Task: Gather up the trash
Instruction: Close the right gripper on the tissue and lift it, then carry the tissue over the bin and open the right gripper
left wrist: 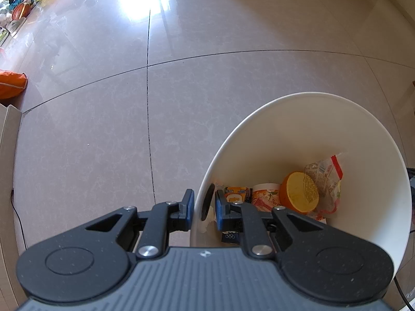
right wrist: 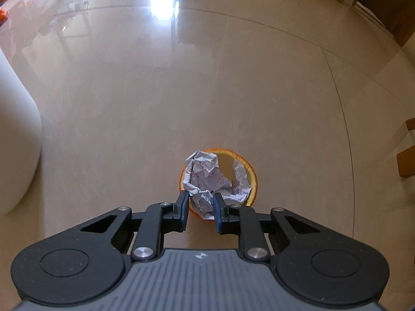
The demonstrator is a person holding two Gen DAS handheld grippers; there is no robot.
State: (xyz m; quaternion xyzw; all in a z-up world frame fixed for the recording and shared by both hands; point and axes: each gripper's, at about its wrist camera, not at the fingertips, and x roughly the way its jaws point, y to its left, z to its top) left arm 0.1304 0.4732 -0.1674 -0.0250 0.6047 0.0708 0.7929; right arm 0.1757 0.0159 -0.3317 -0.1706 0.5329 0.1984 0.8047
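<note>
In the left wrist view, my left gripper [left wrist: 204,204] is shut on the near rim of a white bin [left wrist: 306,119], one finger outside the wall and one inside. Inside the bin lie an orange cup [left wrist: 298,194], a clear red-edged wrapper [left wrist: 326,176], a printed paper cup [left wrist: 264,194] and a small carton [left wrist: 237,190]. In the right wrist view, my right gripper [right wrist: 201,203] is closed on a crumpled white paper ball [right wrist: 205,176], low over the tiled floor. The paper sits in or over an orange-rimmed cup [right wrist: 250,176]. The bin's white side [right wrist: 15,129] fills the left edge.
An orange bag [left wrist: 10,83], a cardboard edge [left wrist: 7,134] and a thin black cable [left wrist: 18,215] lie to the left of the bin. Clutter with a basketball [left wrist: 22,10] is far off. Cardboard boxes [right wrist: 407,155] stand at the right. Glossy tile floor [right wrist: 181,90] stretches ahead.
</note>
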